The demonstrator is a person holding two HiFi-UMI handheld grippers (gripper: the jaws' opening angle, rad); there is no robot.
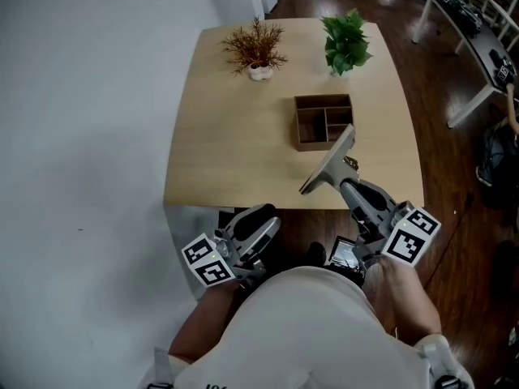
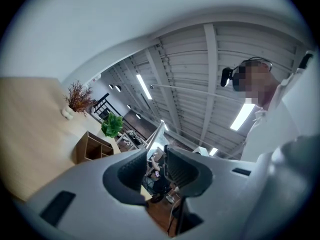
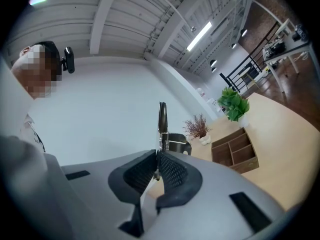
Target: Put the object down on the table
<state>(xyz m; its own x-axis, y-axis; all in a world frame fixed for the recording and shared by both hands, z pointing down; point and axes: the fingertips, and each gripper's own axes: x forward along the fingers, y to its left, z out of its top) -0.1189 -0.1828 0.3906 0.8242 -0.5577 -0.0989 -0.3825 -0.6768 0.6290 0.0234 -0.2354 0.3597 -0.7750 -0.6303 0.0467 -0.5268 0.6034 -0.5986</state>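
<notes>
**Flat object held over the near edge of the table.**
Your right gripper (image 1: 350, 186) has its jaws clamped on the clip end of the flat grey object (image 1: 328, 162). You hold it tilted in the air above the near part of the table (image 1: 235, 136). In the head view its far end overlaps the near right corner of the wooden organiser box (image 1: 323, 121). Your left gripper (image 1: 255, 219) sits by the table's near edge, jaws parted and nothing between them. A dried plant (image 1: 255, 47) and a green plant (image 1: 346, 40) stand at the far side.
</notes>
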